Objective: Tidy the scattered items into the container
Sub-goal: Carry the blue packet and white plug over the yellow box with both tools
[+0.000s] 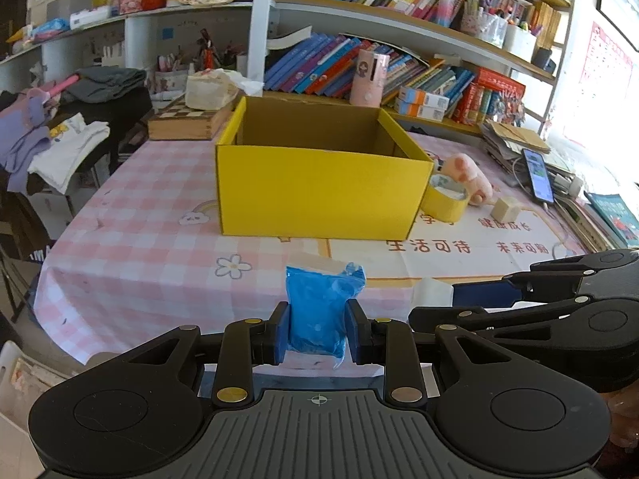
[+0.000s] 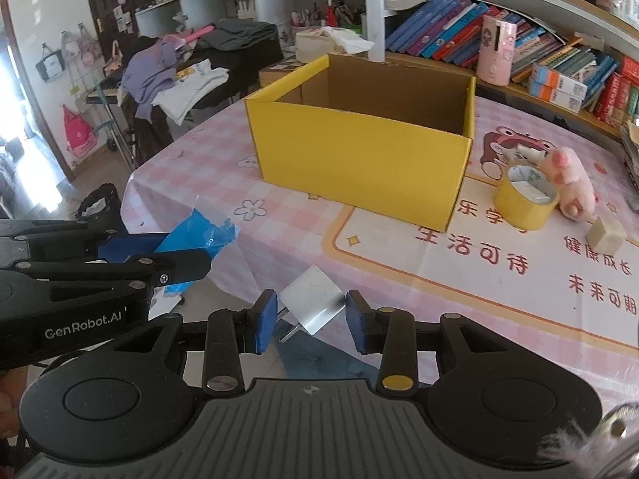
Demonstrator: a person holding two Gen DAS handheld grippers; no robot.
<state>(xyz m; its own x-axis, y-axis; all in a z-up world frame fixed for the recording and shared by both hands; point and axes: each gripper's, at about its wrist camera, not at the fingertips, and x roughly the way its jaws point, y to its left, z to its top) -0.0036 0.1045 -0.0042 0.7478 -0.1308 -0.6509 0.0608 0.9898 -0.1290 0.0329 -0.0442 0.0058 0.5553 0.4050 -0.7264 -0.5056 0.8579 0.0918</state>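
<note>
Tablecloth (image 1: 139, 215) behind blue packet (image 1: 319, 311) between pads

Bare tablecloth (image 1: 139, 215) before open box (image 1: 319, 195)

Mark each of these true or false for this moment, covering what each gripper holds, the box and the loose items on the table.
1. The left gripper is shut on the blue packet. True.
2. The right gripper is empty. False: its fingers clamp a white plug adapter.
3. The yellow box is open at the top. True.
4. The tape roll lies inside the box. False: it sits on the tablecloth beside the box.
5. A pink plush toy lies next to the tape roll. True.
6. The wooden cube is stacked on the tape roll. False: it rests on the tablecloth, apart.
</note>
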